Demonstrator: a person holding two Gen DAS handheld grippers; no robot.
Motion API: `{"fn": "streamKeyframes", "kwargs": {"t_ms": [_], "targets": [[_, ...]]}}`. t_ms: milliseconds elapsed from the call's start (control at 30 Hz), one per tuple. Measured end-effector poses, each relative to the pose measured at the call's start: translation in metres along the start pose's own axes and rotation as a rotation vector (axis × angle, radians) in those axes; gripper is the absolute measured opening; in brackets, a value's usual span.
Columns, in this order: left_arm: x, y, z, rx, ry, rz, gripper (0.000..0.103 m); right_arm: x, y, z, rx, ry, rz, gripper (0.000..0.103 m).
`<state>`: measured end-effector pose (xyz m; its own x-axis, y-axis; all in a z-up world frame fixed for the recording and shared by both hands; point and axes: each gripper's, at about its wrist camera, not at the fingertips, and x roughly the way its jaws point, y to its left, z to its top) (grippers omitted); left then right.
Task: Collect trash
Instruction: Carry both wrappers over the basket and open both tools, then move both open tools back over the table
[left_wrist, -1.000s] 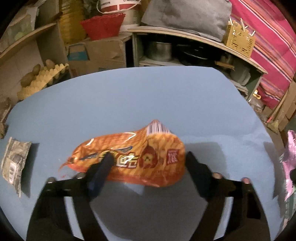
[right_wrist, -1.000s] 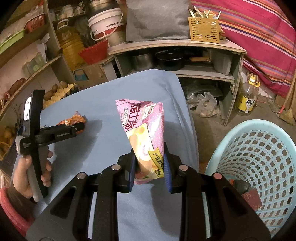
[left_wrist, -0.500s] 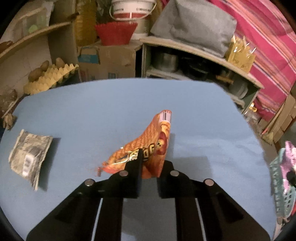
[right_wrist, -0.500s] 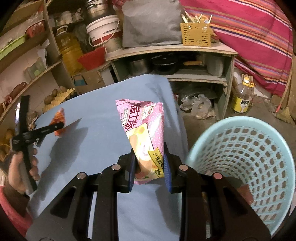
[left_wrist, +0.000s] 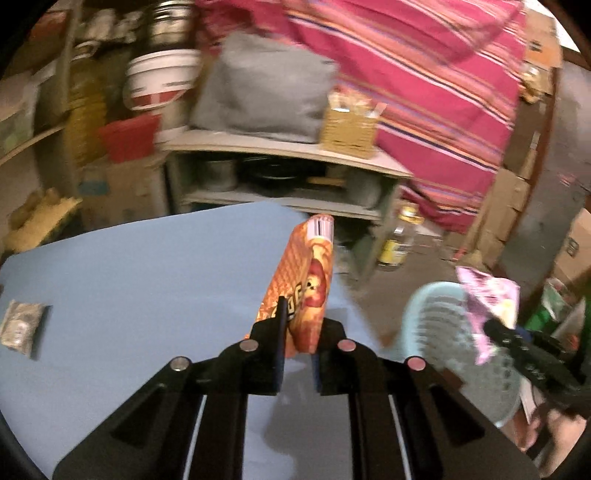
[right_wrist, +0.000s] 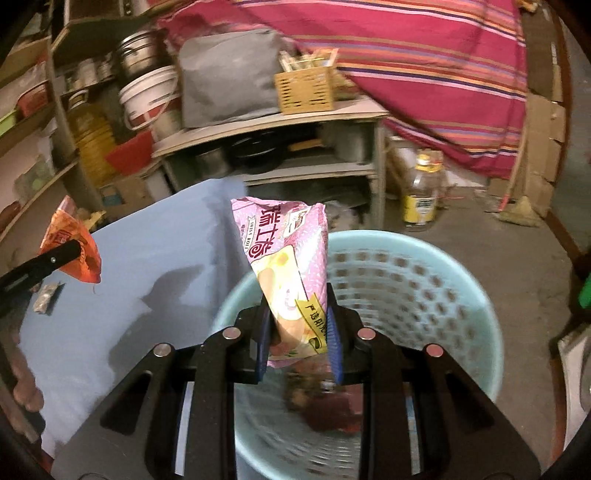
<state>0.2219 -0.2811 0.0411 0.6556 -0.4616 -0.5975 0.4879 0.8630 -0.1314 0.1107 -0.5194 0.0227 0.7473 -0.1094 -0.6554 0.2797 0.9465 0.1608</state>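
Note:
My left gripper (left_wrist: 298, 332) is shut on an orange snack wrapper (left_wrist: 306, 280) and holds it upright above the right part of the blue table (left_wrist: 147, 273). My right gripper (right_wrist: 297, 332) is shut on a pink snack wrapper (right_wrist: 284, 258) and holds it over the near rim of the light blue mesh basket (right_wrist: 424, 280). The basket (left_wrist: 436, 332) and the pink wrapper (left_wrist: 487, 306) also show at the right of the left wrist view. The orange wrapper (right_wrist: 74, 247) shows at the left of the right wrist view. A small grey wrapper (left_wrist: 22, 326) lies on the table's left side.
Some dark red trash (right_wrist: 332, 402) lies in the basket's bottom. A shelf unit (right_wrist: 273, 147) with pots stands behind the table. A plastic bottle (right_wrist: 421, 192) stands on the floor. Striped cloth (right_wrist: 424, 62) hangs at the back right.
My left gripper has lifted the orange wrapper off the table and swung it right, toward the basket. My right gripper has carried the pink wrapper from beside the basket to over it.

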Motion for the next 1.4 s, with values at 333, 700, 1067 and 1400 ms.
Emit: {"fn": "streamKeyframes", "kwargs": {"t_ms": [333,700,1067,1400], "targets": [[0.041,-0.113,-0.011,0.078,0.065,-0.158,0.011,-0.024,-0.057,-0.012,0.080,-0.029,-0.073,0.026],[0.089,-0.143,-0.024,0.121,0.163,-0.229,0.013,-0.025,-0.102,-0.025,0.151,-0.004,-0.110,0.027],[0.085,-0.134,-0.036,0.135,0.174,-0.193,0.058,-0.020,-0.105,-0.026,0.163,0.010,-0.117,0.027],[0.022,-0.085,-0.027,0.168,0.038,-0.038,0.086,-0.013,-0.080,-0.019,0.107,0.023,-0.087,0.035]]}}
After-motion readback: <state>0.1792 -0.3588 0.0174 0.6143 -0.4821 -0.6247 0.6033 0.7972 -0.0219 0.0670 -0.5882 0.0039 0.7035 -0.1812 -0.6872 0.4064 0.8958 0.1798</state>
